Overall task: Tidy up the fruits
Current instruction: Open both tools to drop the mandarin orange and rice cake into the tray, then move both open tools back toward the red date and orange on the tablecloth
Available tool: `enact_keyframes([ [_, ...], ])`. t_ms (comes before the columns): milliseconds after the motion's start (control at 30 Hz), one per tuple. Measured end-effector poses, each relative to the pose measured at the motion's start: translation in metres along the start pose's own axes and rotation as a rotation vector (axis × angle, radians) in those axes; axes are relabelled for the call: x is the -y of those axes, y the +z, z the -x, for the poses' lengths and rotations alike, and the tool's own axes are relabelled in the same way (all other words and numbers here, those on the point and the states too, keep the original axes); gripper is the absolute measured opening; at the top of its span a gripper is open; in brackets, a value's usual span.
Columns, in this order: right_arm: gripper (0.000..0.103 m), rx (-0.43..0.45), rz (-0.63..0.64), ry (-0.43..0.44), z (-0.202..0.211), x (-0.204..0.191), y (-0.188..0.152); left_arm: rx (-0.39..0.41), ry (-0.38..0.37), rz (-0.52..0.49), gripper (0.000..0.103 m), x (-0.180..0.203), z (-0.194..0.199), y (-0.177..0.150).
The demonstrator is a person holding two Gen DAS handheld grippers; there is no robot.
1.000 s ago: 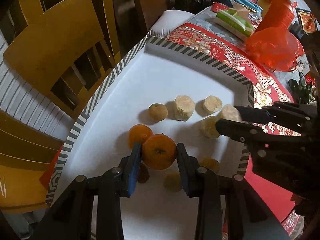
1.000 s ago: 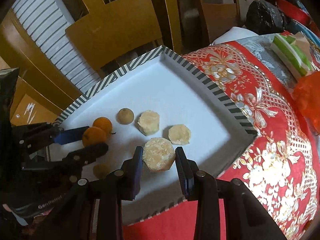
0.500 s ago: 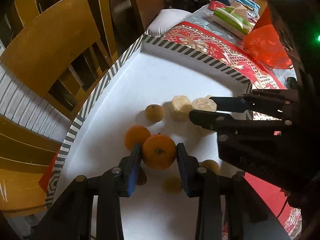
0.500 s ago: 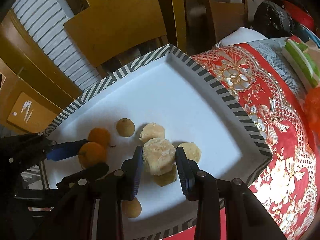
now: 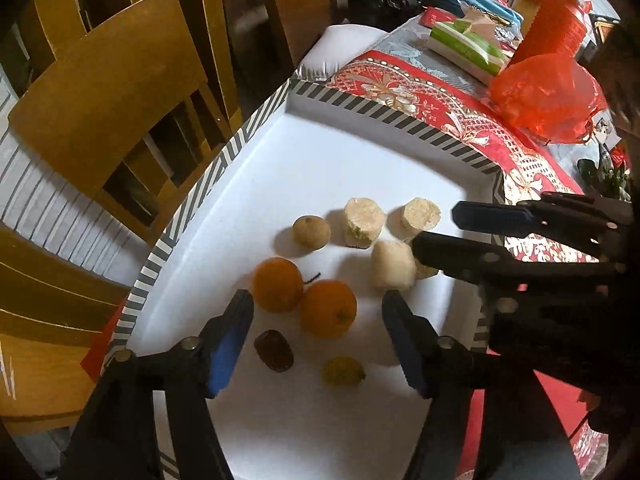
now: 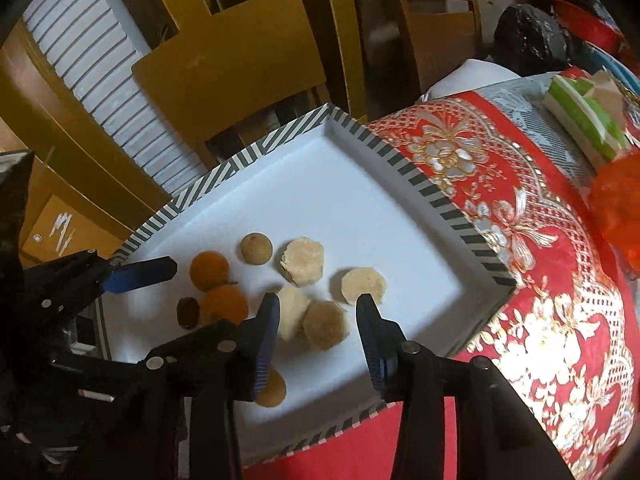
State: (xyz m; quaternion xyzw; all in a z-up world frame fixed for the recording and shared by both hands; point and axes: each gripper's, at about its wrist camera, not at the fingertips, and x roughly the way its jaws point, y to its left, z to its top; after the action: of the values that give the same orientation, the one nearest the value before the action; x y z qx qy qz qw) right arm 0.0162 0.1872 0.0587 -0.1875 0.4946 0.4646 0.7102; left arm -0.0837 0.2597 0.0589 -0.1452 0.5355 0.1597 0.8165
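Two oranges [image 5: 304,298] lie touching each other on the white tray [image 5: 360,168] with its black-and-white striped rim, which rests on a surface covered by a red and gold patterned cloth [image 6: 532,300]. The left gripper [image 5: 318,344] has just been opening; its blue-padded fingers [image 5: 228,344] now stand released on either side of the nearer orange, clear of its skin. Just beyond sit a small round brownish fruit [image 5: 311,231] and four pale peeled chunks [image 5: 364,222], two of them touching beside the right gripper [image 6: 316,334]. That gripper's jaws have also just been opening, and its fingers stand apart from the tan chunk [image 6: 325,325] that lies on the tray between them. A dark brown fruit [image 5: 274,350] and a small yellow-green one [image 5: 343,371] lie nearest the left gripper. Wooden chairs [image 5: 116,92] stand beyond the tray, and a red plastic bag [image 5: 546,96] and a green and white packet [image 5: 466,46] sit farther along the surface.
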Motion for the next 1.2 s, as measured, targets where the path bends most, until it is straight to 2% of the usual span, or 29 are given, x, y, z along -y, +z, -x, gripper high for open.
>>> enact_keyframes([
  [200,0.048,0.021,-0.02,-0.012,0.014,0.005,-0.011,0.009,0.015,-0.009,0.072,0.009,0.005,-0.001],
  [600,0.055,0.083,-0.094,-0.053,0.061,0.034,-0.039,0.045,0.03,-0.035,0.075,0.038,0.024,-0.001],
  [767,0.057,0.105,-0.142,-0.085,0.081,0.053,-0.058,0.072,0.018,-0.058,0.08,0.06,0.035,0.002],
  [1200,0.061,0.134,-0.283,-0.158,0.131,0.102,-0.128,0.08,-0.059,-0.172,0.08,0.142,0.042,0.001],
])
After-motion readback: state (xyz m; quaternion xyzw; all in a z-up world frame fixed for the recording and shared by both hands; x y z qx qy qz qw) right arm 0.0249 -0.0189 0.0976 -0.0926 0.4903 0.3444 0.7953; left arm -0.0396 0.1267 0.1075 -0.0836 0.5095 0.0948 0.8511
